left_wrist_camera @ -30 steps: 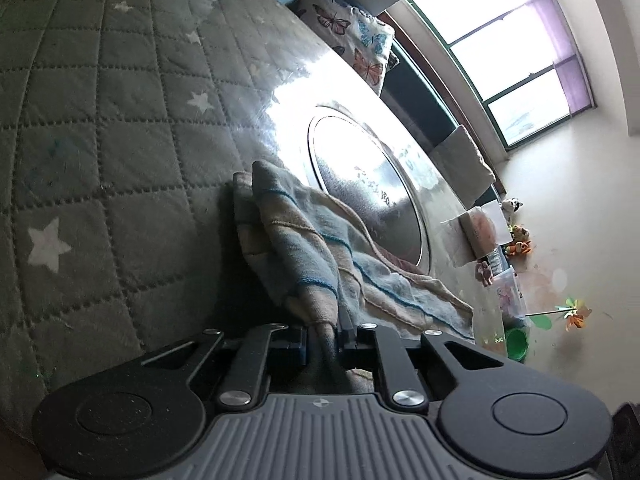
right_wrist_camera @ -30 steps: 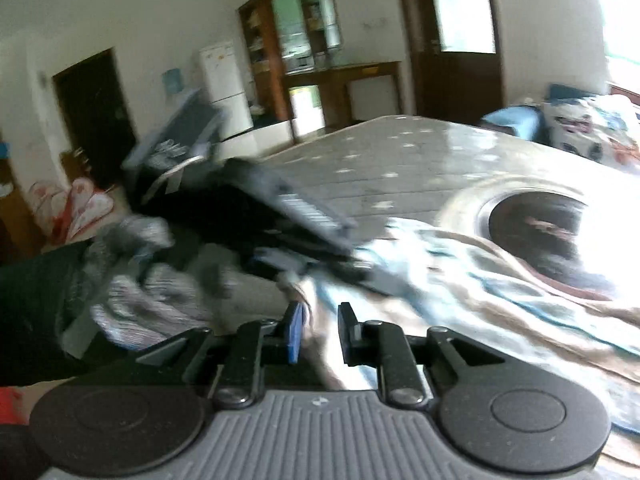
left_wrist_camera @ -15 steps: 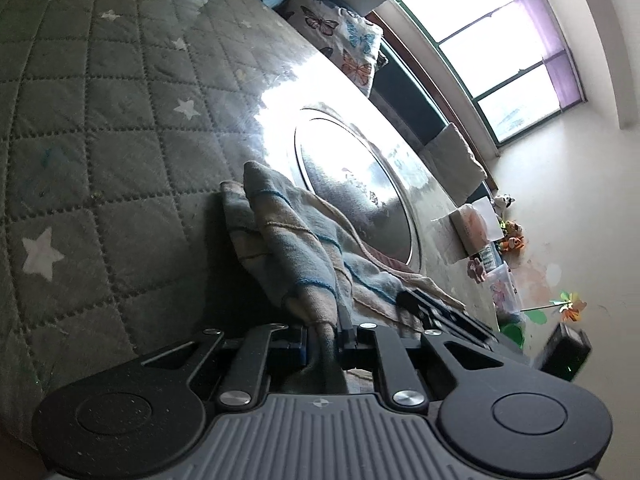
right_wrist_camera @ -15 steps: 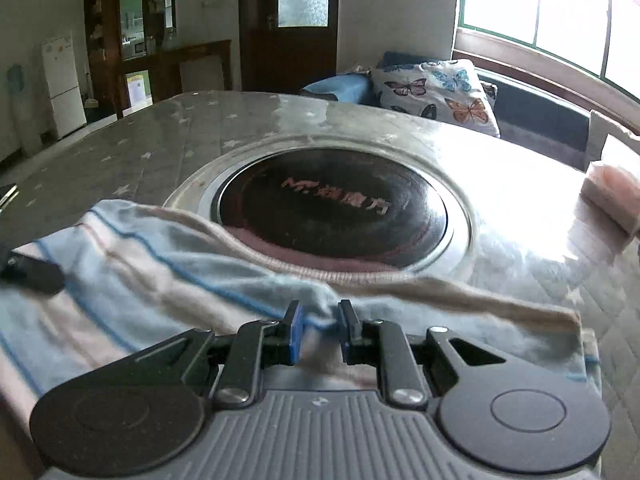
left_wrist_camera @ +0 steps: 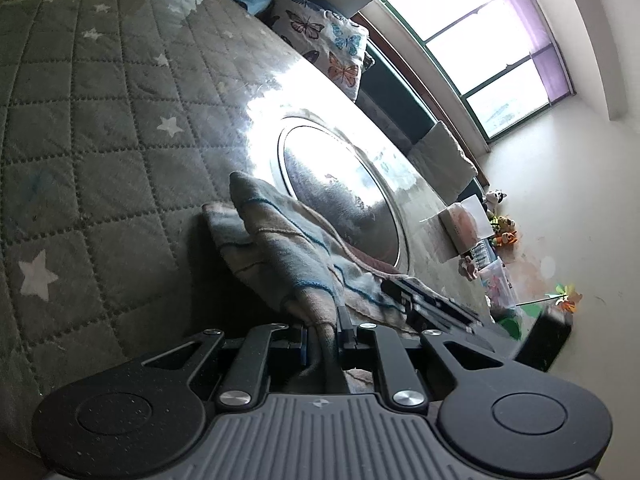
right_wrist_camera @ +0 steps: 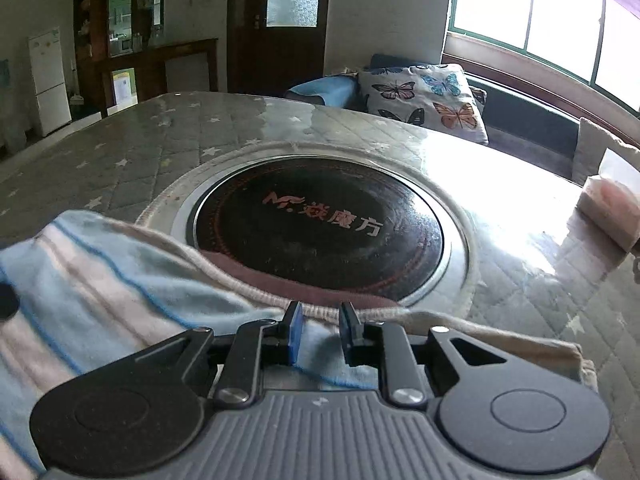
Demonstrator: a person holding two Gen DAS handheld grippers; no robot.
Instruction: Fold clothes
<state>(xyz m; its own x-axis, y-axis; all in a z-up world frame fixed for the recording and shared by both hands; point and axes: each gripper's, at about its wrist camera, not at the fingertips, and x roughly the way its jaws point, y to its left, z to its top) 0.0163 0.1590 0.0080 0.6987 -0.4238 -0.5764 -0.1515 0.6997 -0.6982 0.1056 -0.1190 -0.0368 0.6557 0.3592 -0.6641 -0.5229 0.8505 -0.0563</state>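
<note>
A striped blue, pink and beige garment lies bunched on the quilted star-patterned table cover, beside a round hob. My left gripper is shut on a gathered fold of it, the cloth rising between the pads. In the right wrist view the garment spreads to the left with its beige edge along the hob. My right gripper sits over that edge with its jaws opening; cloth lies between the pads, which stand apart from it. The right gripper's fingers show low at the right of the left wrist view.
A butterfly cushion and a blue one lie on a bench beyond the table under the window. A tissue box sits at the table's right. Toys and a pinwheel stand by the wall.
The right gripper swung away from the left hand to the garment's edge by the hob, settled there, and its jaws spread slightly. The left gripper kept its hold and place.
</note>
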